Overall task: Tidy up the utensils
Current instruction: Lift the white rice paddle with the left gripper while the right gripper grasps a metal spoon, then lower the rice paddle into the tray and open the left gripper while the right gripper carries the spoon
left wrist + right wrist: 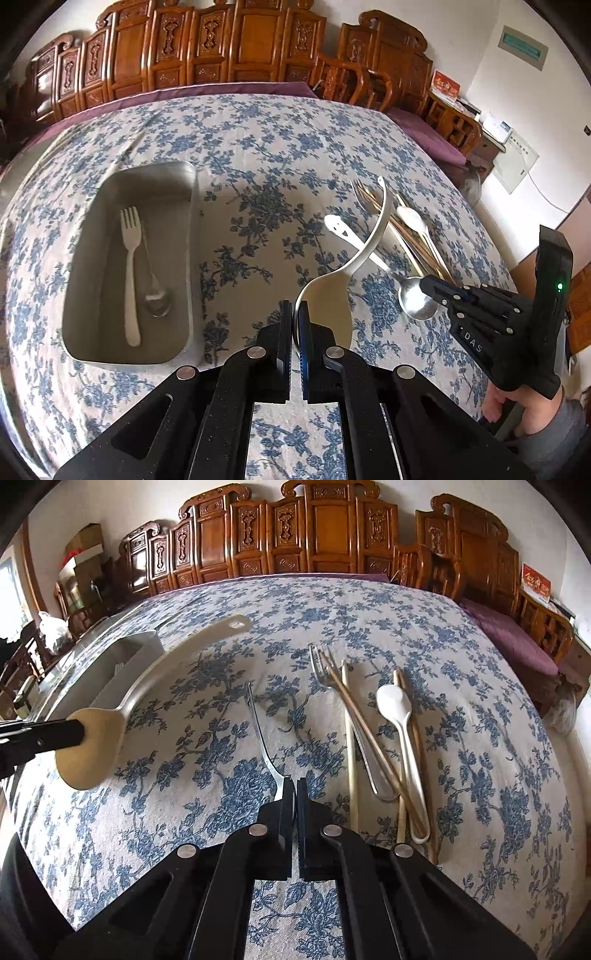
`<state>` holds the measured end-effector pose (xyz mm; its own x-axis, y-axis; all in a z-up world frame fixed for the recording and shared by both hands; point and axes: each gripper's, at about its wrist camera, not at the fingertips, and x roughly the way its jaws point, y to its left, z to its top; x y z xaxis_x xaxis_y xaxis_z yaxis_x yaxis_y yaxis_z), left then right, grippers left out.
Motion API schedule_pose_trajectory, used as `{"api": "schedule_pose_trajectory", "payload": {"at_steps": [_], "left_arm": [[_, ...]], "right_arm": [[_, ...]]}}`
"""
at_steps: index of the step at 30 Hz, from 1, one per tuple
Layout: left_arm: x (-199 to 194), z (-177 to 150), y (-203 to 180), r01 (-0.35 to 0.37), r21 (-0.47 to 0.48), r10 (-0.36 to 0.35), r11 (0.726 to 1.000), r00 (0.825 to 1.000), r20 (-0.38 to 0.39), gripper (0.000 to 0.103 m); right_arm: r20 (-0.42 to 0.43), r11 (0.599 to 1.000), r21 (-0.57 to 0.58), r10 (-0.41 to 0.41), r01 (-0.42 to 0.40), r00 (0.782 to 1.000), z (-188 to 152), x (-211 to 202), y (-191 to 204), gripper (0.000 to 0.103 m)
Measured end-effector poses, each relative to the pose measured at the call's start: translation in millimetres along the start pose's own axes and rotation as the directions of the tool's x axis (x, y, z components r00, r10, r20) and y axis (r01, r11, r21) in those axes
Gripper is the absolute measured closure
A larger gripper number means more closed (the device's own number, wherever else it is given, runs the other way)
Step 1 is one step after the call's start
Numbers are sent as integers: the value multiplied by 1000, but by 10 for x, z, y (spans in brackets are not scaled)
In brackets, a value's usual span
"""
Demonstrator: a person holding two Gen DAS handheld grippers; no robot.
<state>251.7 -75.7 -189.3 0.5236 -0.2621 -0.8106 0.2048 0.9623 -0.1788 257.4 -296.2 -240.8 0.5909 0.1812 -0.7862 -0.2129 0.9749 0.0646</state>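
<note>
Pick-up step, both hands loaded. Left gripper (294, 314) clamped on the bowl of a big cream spoon (369, 236), held up right of the metal tray (192, 258). Right gripper (296, 794) closed on a steel spoon (417, 297) — further right of the tray. Tray already holds a white fork (131, 273). Next, I judge: carry each over and release inside.
</note>
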Motion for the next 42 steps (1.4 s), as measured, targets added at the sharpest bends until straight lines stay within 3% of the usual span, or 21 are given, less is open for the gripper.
{"api": "schedule_pose_trajectory", "payload": {"at_steps": [17,34,42], "left_arm": [[-363,167,693,-123,-76,129,989,989,67,101],[-291,89,1304,-257,-153,263,954,965,22,101],[-243,106,1443,-287,-174,289,942,957,-13,100]], "right_arm": [[55,1000,-11,6,-5,998,149,-117,122,100],[93,992,-106,74,-64,993,478,-263,758,100],[102,988,-130,94,-80,990,624,-302,1023,100]]}}
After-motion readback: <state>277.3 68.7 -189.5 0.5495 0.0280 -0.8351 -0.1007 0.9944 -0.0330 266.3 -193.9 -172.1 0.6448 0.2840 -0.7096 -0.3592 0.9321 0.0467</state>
